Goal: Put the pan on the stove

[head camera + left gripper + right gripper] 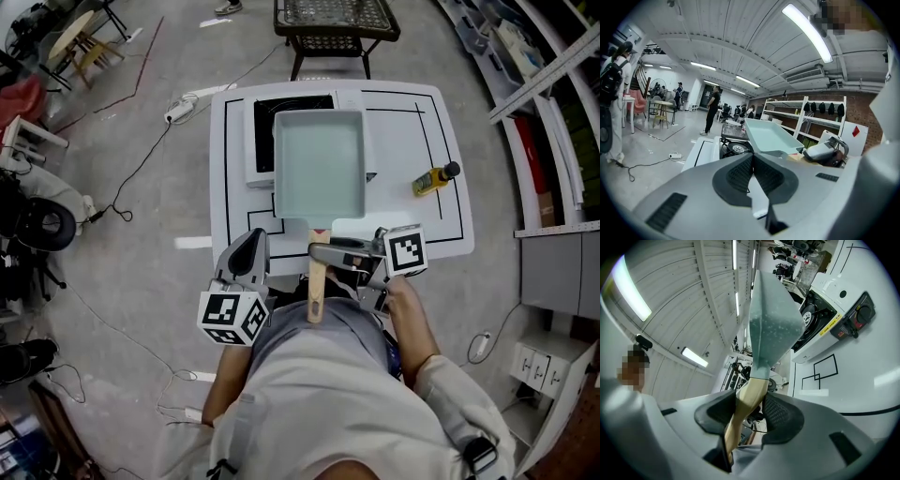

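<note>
The pan (319,164) hangs in the air over the stove (261,141), not touching it. The right gripper (323,251) is clamped on its wooden handle (317,286). The left gripper (248,255), just beside the handle, has its jaws pressed together on nothing. A bottle (434,178) lies on the table (412,230), right of the pan.

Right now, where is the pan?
In the head view the pan is centre frame, held by its wooden handle in the right tool, overlapping the stove, with the yellow bottle to its right.
</note>
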`<state>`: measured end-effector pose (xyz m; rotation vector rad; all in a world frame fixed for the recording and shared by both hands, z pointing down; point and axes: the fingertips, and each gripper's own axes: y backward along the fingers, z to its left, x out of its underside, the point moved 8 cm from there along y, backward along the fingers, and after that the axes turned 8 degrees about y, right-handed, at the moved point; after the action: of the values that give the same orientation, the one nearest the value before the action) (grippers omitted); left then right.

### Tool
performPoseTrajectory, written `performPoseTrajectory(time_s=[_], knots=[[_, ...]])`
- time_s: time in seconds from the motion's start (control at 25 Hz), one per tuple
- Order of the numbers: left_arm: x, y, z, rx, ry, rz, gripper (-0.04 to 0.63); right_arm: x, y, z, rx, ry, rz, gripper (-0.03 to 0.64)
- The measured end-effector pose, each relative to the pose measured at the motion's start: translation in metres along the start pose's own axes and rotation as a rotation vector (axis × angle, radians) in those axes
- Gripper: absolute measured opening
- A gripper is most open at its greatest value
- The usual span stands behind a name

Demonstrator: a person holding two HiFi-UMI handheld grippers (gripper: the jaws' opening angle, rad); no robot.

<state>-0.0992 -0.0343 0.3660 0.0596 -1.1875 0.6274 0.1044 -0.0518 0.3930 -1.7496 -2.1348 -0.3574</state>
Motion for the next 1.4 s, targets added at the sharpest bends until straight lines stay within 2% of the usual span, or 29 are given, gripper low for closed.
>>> performPoseTrajectory(time_s=[0.16, 0.32, 0.92, 1.12, 1.24, 1.4], knots=[[0.009, -0.004, -0.012, -0.014, -0.074, 0.026, 0.009, -0.008, 0.005, -0.005, 0.004, 0.000, 0.002, 0.179], [0.016, -0.006, -0.012, -0.015, -0.030, 0.041, 0.009, -0.013, 0.007, -0.010, 0.000, -0.010, 0.003, 0.179], [0.004, -0.021, 0.010, 0.010, -0.025, 0.067, 0.009, -0.029, -0.005, -0.022, -0.005, -0.015, -0.010, 0.179], [-0.003, -0.026, 0.010, 0.011, -0.103, 0.071, 0.009, -0.034, -0.010, -0.024, -0.005, -0.009, -0.001, 0.179], [-0.008, -0.027, 0.018, 0.022, -0.083, 0.047, 0.009, -0.039, -0.015, -0.028, -0.005, -0.017, 0.001, 0.181], [-0.012, -0.026, 0.031, -0.016, -0.036, 0.027, 0.009, -0.044, -0.020, -0.030, -0.016, -0.015, 0.007, 0.181]])
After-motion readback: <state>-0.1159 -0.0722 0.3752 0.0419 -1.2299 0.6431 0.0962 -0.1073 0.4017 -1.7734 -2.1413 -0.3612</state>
